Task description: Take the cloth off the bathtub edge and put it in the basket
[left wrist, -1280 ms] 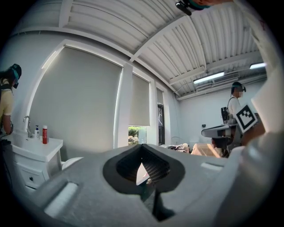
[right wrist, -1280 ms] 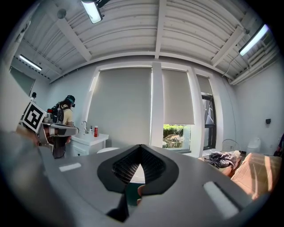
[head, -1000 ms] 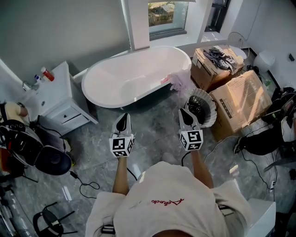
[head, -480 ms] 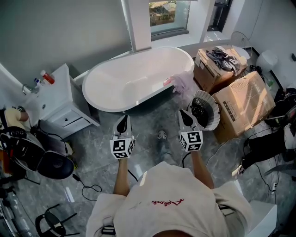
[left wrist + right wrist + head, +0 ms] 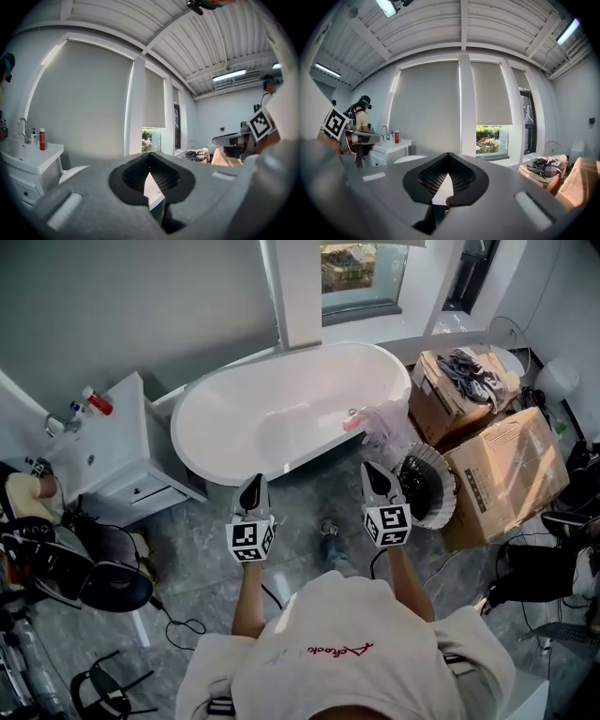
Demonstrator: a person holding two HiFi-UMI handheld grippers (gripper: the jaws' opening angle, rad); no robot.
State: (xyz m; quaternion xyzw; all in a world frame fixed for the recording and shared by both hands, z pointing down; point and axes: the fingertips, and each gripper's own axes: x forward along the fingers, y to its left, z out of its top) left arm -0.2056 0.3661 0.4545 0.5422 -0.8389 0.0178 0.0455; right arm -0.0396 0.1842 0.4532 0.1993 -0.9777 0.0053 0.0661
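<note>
A pink cloth [image 5: 380,423] hangs over the right end of the white bathtub [image 5: 281,413]. To its right on the floor stands a round dark basket [image 5: 427,487] with a pleated white rim. My left gripper [image 5: 250,487] is shut and empty, held level and pointing at the tub's near side. My right gripper [image 5: 376,475] is also shut and empty; it sits just short of the cloth and left of the basket. In the left gripper view the closed jaws of the left gripper [image 5: 150,161] fill the lower picture. The right gripper [image 5: 449,158] does the same in its own view.
A white vanity [image 5: 112,442] with a red bottle [image 5: 97,401] stands left of the tub. Cardboard boxes [image 5: 502,470] sit at the right, one topped with clothes [image 5: 469,367]. A black chair [image 5: 103,573] and cables lie at the lower left. Marble floor runs between me and the tub.
The view has advanced toward the bathtub: tub, cloth and basket sit lower and nearer now. Both grippers travelled forward with it and stayed shut.
</note>
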